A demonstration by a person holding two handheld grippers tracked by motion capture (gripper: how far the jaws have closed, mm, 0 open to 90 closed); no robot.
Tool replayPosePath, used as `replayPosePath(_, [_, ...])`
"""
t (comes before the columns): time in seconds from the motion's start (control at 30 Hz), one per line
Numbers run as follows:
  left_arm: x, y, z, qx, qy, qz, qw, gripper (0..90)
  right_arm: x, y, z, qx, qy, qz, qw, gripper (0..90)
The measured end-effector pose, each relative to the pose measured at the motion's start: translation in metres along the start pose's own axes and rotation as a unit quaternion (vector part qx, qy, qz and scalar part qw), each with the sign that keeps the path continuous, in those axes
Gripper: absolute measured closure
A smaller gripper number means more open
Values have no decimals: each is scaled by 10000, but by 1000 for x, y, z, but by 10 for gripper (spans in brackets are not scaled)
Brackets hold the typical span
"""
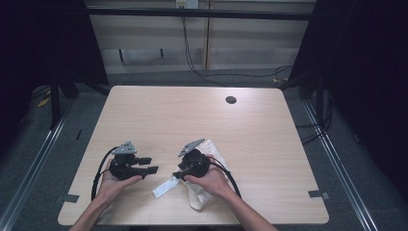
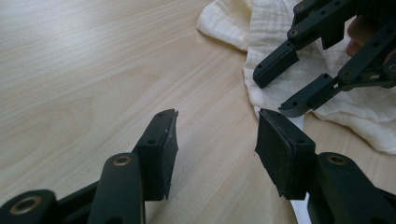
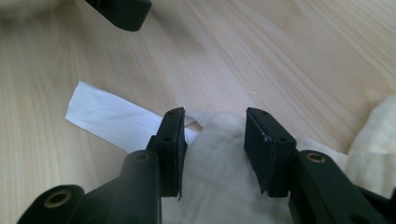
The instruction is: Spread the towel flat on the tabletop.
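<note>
At the near edge of the desk (image 1: 144,106), the left gripper (image 1: 148,165) hovers with its jaws apart over bare wood, nothing between them. Just beside it, the right gripper (image 1: 176,176) has its jaws open astride a fold of the cloth (image 1: 214,153), the pads not pressing it. A white strip (image 1: 165,187) pokes out from under the cloth's edge toward the left gripper.
</note>
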State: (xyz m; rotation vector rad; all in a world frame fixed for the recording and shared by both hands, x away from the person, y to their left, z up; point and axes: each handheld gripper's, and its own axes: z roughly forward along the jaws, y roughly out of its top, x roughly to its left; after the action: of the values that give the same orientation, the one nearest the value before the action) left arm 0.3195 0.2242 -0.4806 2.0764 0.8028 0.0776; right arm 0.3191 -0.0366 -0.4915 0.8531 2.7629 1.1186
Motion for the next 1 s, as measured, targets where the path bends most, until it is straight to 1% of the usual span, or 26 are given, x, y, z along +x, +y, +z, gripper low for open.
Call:
replayPosePath(0.03, [0, 0, -1, -21, 11, -7, 10000, 478, 1, -1, 1, 19, -13, -8, 10000, 587])
replayPosePath(0.07, [1, 0, -3, -39, 44, -20, 10000, 477, 5, -2, 4, 45, -114, -205, 9997, 566])
replayPosePath(0.1, [1, 0, -3, -39, 44, -20, 10000, 477, 5, -2, 4, 45, -114, -205, 9997, 566])
replayPosePath(0.13, [2, 0, -3, -66, 58, -45, 10000, 477, 6, -2, 4, 32, -148, -278, 9995, 558])
replayPosePath(0.17, [3, 0, -4, -92, 81, -97, 9999, 473, 12, -4, 5, 19, -338, -482, 9983, 572])
replayPosePath(0.2, [3, 0, -4, -92, 81, -97, 9999, 471, 12, -4, 5, 19, -338, -482, 9983, 572])
replayPosePath(0.23, [3, 0, -3, -110, 113, -143, 9998, 471, 13, -5, 5, -1, -392, -537, 9978, 609])
replayPosePath(0.27, [3, 0, -3, -118, 110, -136, 9998, 470, 14, -6, 4, -3, -420, -531, 9977, 697])
replayPosePath(0.3, [2, 1, -2, -119, 95, -113, 9998, 469, 13, -7, 3, -24, -435, -492, 9978, 729])
replayPosePath(0.33, [0, 2, -2, -127, 87, -78, 9999, 469, 12, -8, 2, -40, -440, -459, 9980, 845])
replayPosePath(0.37, [0, 2, -2, -127, 87, -78, 9999, 469, 12, -8, 2, -40, -440, -459, 9980, 845])
replayPosePath(0.4, [-1, 2, -1, -132, 66, -59, 9999, 469, 10, -9, 0, -31, -449, -301, 9985, 868])
replayPosePath(0.47, [-1, 2, -2, -129, 62, -51, 9999, 469, 9, -10, 1, -104, -385, -263, 9989, 874])
replayPosePath(0.53, [0, 2, -3, -147, 68, -69, 9998, 469, 6, -10, -3, -221, -234, -154, 9994, 879])
replayPosePath(0.6, [1, 2, -4, -183, 77, -128, 9997, 467, 6, -6, -13, -354, -182, -48, 9992, 880])
replayPosePath(0.63, [1, 2, -4, -183, 77, -128, 9997, 462, 6, -6, -13, -354, -182, -48, 9992, 880])
replayPosePath(0.67, [2, 2, -5, -207, 43, -169, 9996, 456, 6, -3, -27, -528, -151, 0, 9985, 880])
replayPosePath(0.7, [2, 2, -6, -193, 18, -200, 9996, 456, 6, -3, -27, -528, -151, 0, 9985, 880])
replayPosePath(0.73, [1, 2, -6, -187, 45, -161, 9997, 456, 6, -2, -32, -588, -174, 7, 9981, 880])
replayPosePath(0.8, [-2, 3, -7, -211, 14, -128, 9997, 457, 5, -2, -48, -777, -268, 42, 9966, 881])
replayPosePath(0.83, [-4, 3, -7, -199, -17, -104, 9997, 459, 1, -4, -62, -900, -353, 101, 9953, 880])
replayPosePath(0.87, [-5, 4, -5, -185, -38, -86, 9998, 462, 0, -5, -68, -931, -384, 114, 9949, 880])
replayPosePath(0.9, [-5, 4, -5, -185, -38, -86, 9998, 463, 0, -5, -68, -931, -384, 114, 9949, 880])
replayPosePath(0.93, [-8, 4, -2, -138, -65, -39, 9999, 464, -3, -9, -84, -1016, -526, 134, 9933, 880])
replayPosePath(0.97, [-8, 4, -2, -138, -65, -39, 9999, 465, -3, -9, -84, -1016, -526, 134, 9933, 880])
replayPosePath(1.0, [-10, 5, 0, -97, -83, -5, 9999, 465, -6, -11, -93, -1065, -589, 147, 9924, 880])
